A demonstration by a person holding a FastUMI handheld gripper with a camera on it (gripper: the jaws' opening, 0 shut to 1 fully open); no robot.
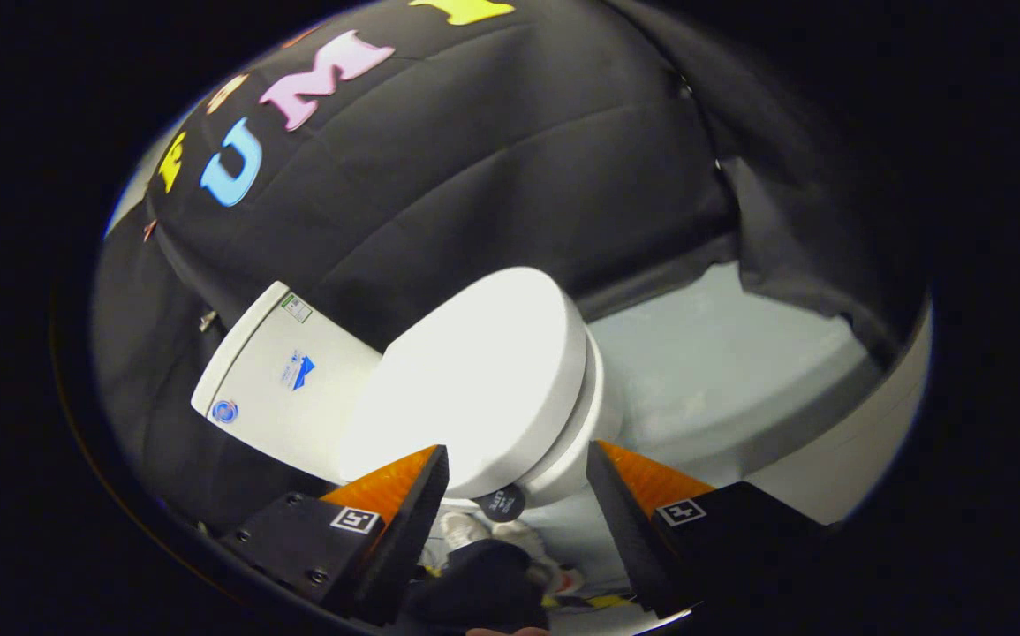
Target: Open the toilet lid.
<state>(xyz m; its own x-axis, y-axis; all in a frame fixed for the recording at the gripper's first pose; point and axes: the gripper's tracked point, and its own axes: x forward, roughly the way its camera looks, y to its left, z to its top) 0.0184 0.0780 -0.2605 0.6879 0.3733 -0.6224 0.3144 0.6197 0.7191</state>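
Gripper view: the gripper [517,481] is released, its two fingers spread well apart with nothing clasped between them. Just ahead of the fingers, and partly between their tips, is the front edge of the toilet lid [483,371]. The lid lies down flat over the seat and bowl [585,424], so it looks fully closed. Neither finger seems to be touching it; the finger on the tank's side overlaps the lid's near edge in the picture, but whether there is contact cannot be told. Beyond the lid, off to that same side, stands the tank [275,380], backed by the booth's black cloth wall [510,177]. On the other side of the bowl, beyond the second finger, is pale floor [713,371]. Below the fingers a dark sleeve [479,587] and something pale beneath the bowl's front show, too unclear to name.

As a judgement, nothing of the task is done yet: the lid is down, the gripper is merely lined up at its front rim. Left to do is catching that rim, lifting, and swinging the lid up toward the tank.
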